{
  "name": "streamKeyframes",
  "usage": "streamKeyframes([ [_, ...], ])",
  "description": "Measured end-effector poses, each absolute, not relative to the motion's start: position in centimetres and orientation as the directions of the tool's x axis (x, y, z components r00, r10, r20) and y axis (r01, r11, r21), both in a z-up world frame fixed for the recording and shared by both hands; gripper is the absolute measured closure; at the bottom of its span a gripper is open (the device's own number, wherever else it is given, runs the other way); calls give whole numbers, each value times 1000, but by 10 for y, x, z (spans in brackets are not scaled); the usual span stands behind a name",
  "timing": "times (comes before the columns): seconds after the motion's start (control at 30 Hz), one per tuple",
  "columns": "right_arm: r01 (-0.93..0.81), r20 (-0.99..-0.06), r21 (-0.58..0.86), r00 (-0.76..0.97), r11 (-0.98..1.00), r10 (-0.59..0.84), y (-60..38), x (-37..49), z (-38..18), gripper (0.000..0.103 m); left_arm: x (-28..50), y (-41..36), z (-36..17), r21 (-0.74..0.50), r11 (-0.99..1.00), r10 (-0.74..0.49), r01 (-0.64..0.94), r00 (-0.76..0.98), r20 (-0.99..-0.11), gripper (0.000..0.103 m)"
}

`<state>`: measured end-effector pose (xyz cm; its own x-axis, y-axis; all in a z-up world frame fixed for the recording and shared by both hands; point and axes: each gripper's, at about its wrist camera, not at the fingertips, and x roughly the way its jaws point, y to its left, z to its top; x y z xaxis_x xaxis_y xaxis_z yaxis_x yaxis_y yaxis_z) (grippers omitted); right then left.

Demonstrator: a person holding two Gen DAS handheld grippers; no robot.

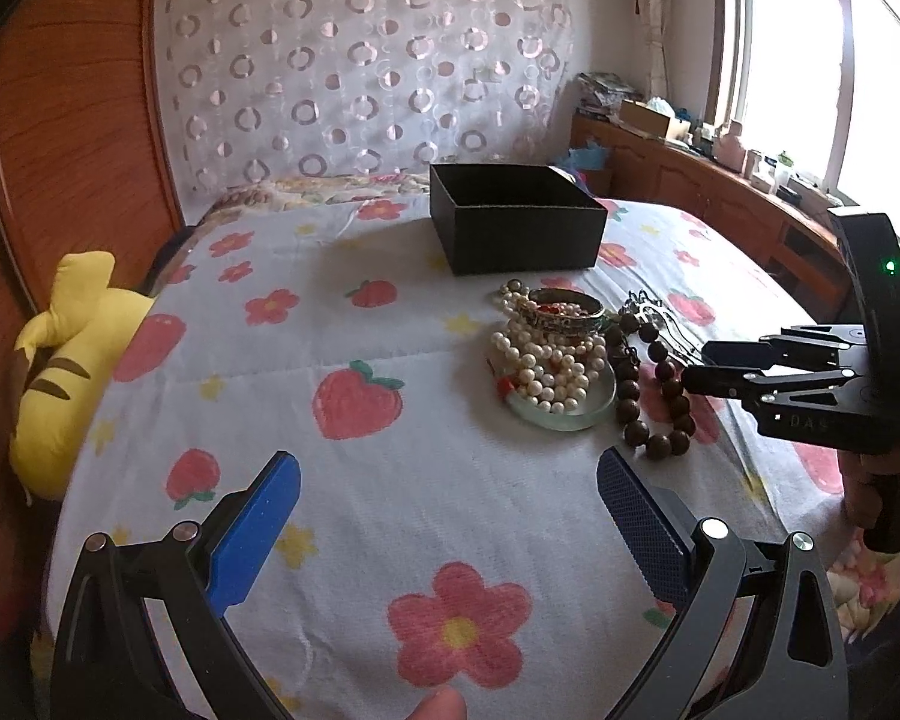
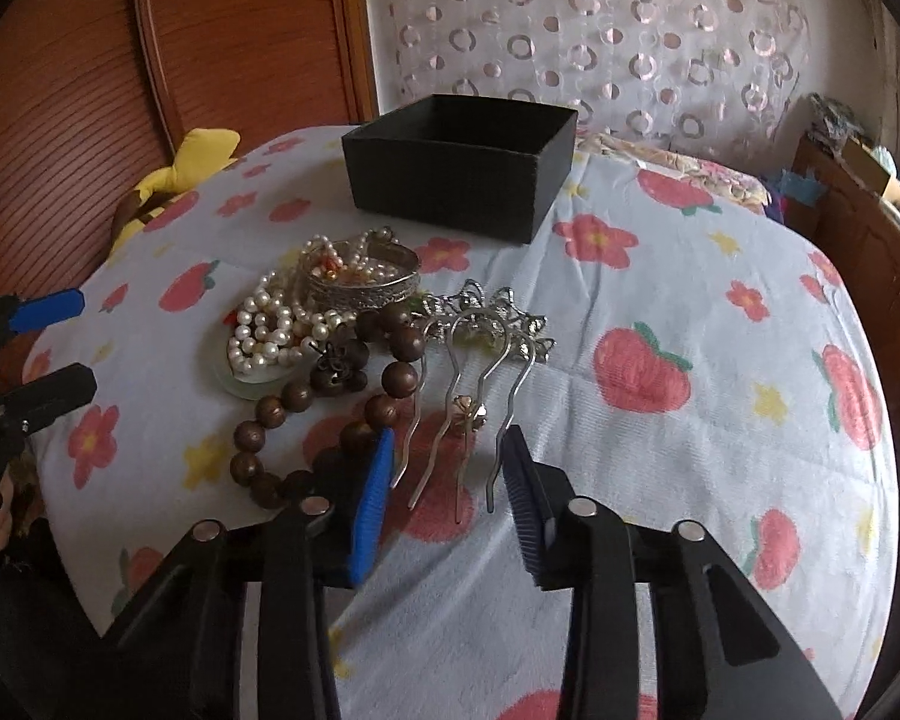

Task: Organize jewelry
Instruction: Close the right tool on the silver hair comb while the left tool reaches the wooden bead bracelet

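Note:
A pile of jewelry lies on a flowered bedspread: a pearl necklace, a silver bangle, a pale green bangle, a brown bead bracelet and a silver hair fork. An open black box stands behind the pile. My left gripper is open and empty, in front of the pile. My right gripper is open, its pads on either side of the hair fork's prongs; it also shows in the left wrist view.
A yellow plush toy lies at the bed's left edge by the wooden headboard. A curtain with rings hangs behind the bed. A cluttered wooden cabinet runs under the window at right.

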<state>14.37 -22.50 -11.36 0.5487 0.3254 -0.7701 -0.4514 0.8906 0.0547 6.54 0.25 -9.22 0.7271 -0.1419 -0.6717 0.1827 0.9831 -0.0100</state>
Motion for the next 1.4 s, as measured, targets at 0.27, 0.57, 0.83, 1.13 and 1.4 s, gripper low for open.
streamKeyframes([
  [0.27, -423, -737, 60, 592, 904, 326, -251, 140, -99, 68, 71, -13, -94, -25, 970, -191, 243, 688, -700, 7],
  [0.57, -377, -726, 38, 626, 926, 285, -287, 136, -94, 69, 87, -52, -99, -101, 915, -332, 390, 586, -740, 44],
  [0.83, -379, -728, 5, 633, 925, 263, -291, 132, -100, 68, 109, -72, -111, -197, 877, -420, 439, 497, -760, 89],
  [1.13, -385, -744, 11, 613, 923, 264, -292, 133, -111, 68, 129, -75, -112, -220, 883, -417, 416, 477, -774, 87],
  [1.4, -393, -747, 4, 610, 920, 264, -289, 135, -111, 66, 138, -84, -118, -195, 883, -399, 428, 460, -793, 84],
])
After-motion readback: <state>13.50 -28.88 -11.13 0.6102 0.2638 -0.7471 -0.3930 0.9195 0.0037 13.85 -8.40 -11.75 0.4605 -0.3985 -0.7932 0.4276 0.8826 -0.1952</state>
